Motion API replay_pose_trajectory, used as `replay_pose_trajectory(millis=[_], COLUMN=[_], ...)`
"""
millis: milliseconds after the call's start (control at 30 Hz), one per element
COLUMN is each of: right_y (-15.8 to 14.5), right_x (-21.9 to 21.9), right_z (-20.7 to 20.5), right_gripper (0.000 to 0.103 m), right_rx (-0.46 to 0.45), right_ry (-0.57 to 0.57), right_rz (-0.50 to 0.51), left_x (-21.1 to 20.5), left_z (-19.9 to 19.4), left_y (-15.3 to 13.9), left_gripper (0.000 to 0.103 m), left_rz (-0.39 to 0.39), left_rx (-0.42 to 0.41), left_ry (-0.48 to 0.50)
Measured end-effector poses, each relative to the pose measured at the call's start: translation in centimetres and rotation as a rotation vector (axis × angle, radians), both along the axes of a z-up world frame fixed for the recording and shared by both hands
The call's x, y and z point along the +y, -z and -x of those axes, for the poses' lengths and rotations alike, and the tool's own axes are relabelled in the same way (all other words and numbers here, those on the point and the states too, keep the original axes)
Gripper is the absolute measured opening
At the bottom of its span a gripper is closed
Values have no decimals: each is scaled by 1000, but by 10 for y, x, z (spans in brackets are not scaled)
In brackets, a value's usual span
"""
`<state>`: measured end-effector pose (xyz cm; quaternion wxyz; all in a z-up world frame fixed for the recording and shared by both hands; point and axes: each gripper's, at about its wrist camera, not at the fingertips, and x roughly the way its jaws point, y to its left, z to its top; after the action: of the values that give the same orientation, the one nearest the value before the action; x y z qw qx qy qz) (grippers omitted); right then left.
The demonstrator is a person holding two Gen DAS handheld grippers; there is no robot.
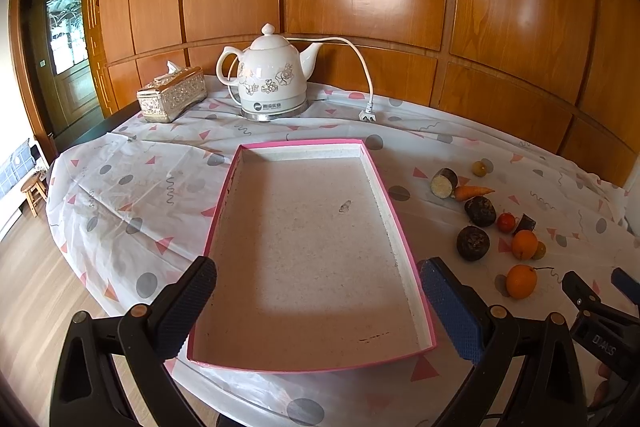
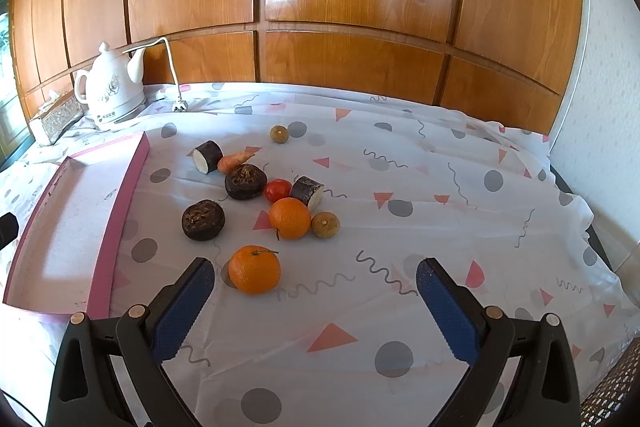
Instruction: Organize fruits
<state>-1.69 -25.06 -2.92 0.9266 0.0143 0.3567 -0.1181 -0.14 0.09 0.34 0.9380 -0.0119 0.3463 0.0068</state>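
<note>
Nearest orange (image 2: 254, 269) sits on the tablecloth (image 2: 400, 187) just ahead of your right gripper (image 2: 314, 301), near its left finger; fingers spread, holding nothing. Your left gripper (image 1: 320, 307), also released, straddles the pink tray (image 1: 404, 251).

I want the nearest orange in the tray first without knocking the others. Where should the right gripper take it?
Grip the nearest orange across its round middle, coming from above and the near side. It lies apart from the other fruit, stem up, and the open right gripper is already just short of it, slightly to its right.
</note>
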Motion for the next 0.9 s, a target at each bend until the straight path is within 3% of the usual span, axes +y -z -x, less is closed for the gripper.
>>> replay_pose_trajectory(millis=[900], right_y=[-3], right_x=[0], right_z=[5], right_gripper=[103], right_rx=[-11], right_ry=[3], right_rz=[3], left_x=[-2], left_z=[6], left_y=[-3], left_gripper=[103], left_rz=[5], left_rx=[-12], left_ry=[0])
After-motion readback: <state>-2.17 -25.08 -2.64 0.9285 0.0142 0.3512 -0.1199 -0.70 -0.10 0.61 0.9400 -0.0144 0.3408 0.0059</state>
